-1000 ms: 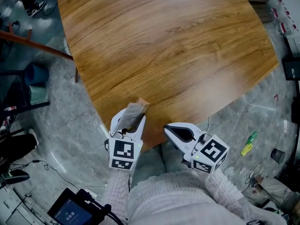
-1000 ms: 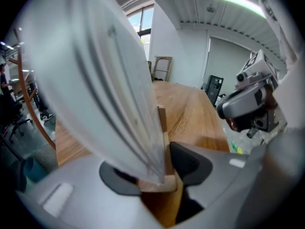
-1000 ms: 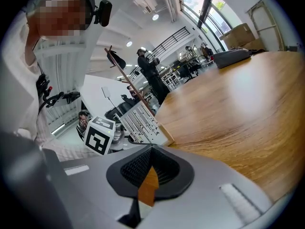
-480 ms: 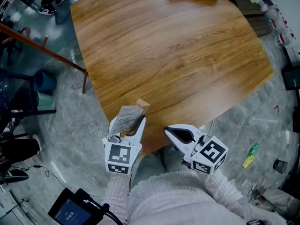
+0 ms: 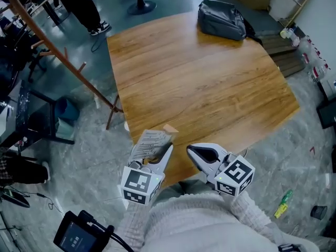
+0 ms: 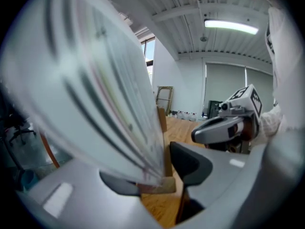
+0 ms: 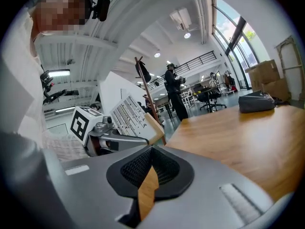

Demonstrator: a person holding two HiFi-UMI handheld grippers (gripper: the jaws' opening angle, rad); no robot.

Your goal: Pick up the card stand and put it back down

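Wood-grain table (image 5: 199, 83) takes up most of your head view, set on a grey marbled floor (image 5: 79, 156). A dark bag (image 5: 221, 19) lies on the table's far side, well apart from both of your tools.

Your left gripper (image 5: 156, 152) is at the table's near edge and is pinching the card stand (image 5: 149, 142). In the left gripper view the jaws press on the small wooden base from both sides, and the card rises from it, tilted, filling the left of that view (image 6: 95, 80). The stand is held in the air, clear of the tabletop, and bare wood shows under its base between the jaws. From the right gripper view you see its printed face (image 7: 126, 113), with lines of small print I cannot read.

Your right gripper (image 5: 202, 154) is just beside the left one, apart from the stand and holding nothing. Its two dark ribbed pads (image 7: 164, 168) are pressed together at the tips, with only a thin sliver of table showing behind them.

A small green object (image 5: 282, 203) lies on the floor at the right.
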